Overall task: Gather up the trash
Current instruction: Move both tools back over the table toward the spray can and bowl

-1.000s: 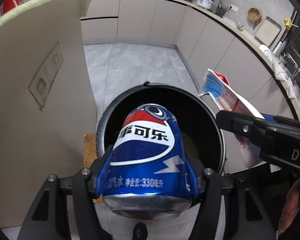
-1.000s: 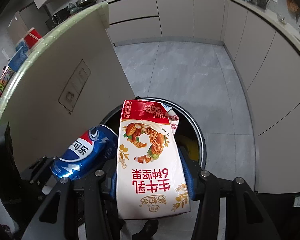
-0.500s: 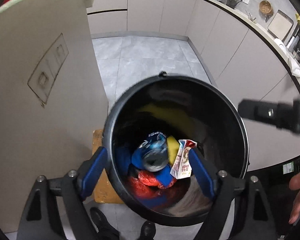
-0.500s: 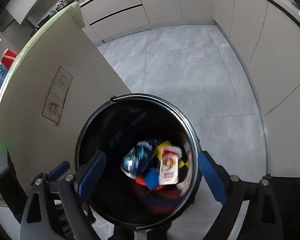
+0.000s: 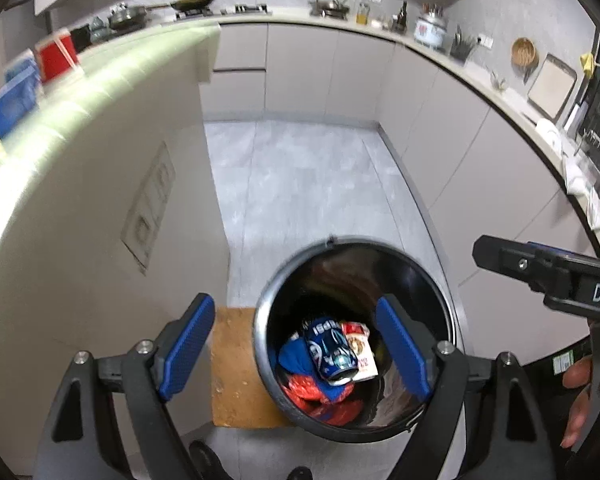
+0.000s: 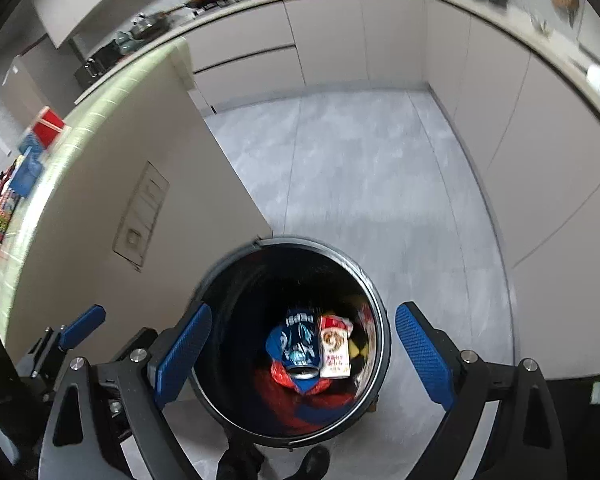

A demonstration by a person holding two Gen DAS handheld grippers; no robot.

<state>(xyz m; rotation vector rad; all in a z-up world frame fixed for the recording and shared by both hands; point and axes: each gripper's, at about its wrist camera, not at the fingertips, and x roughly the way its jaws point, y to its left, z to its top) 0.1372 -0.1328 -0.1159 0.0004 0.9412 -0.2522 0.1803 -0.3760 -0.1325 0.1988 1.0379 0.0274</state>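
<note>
The left tongs (image 5: 296, 344) stand wide with nothing between the blue pads (image 5: 188, 344), hanging above a black round bin (image 5: 260, 344) on the grey floor (image 5: 300, 184). The right tongs (image 6: 304, 354) are spread wide and empty too, centred over the same bin (image 6: 204, 344); in the left wrist view they (image 5: 540, 272) reach in from the right edge, with a person's fingers (image 5: 578, 396) below them.

Down in the bin lies a blue cola can (image 5: 330, 350), open end toward the camera, touching a red-and-white milk carton (image 5: 360, 350) just right of it. In the right wrist view the can (image 6: 300, 344) and carton (image 6: 334, 346) lie side by side likewise, on red and blue wrappers (image 6: 300, 396). Something yellow (image 6: 356, 346) shows just beyond the carton.

A brown mat (image 5: 236, 364) lies on the floor against the bin's left side. A beige counter (image 5: 80, 76) rises on the left, bearing red and blue boxes (image 5: 56, 54) along its top edge. Dark shoes (image 6: 312, 460) show at the bottom.
</note>
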